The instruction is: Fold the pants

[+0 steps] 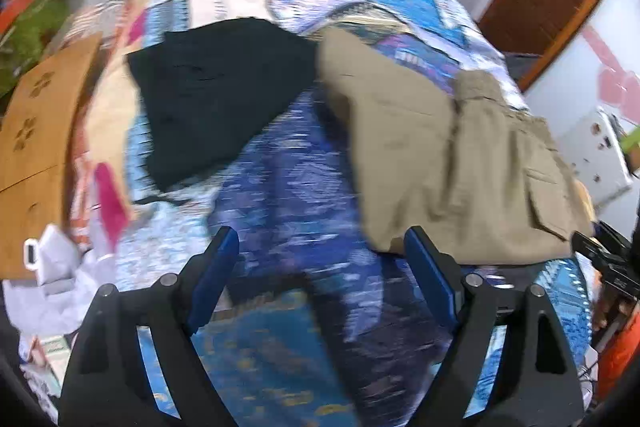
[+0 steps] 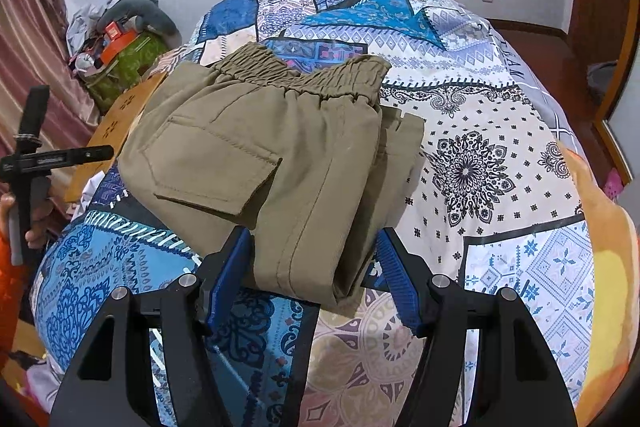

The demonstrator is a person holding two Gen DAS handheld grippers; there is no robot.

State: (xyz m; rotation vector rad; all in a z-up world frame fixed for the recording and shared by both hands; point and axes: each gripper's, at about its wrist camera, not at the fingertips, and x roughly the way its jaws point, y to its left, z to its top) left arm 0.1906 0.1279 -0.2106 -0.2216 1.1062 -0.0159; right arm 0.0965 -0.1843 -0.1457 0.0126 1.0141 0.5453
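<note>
Khaki pants lie folded on the patterned bedspread, their near folded edge reaching between the blue pads of the right tool; the pads flank the cloth, yet whether they press it cannot be told. Ahead of the left tool, whose jaws stand wide and released over bare bedspread, a black garment lies to the left and the pants to the right.
</note>
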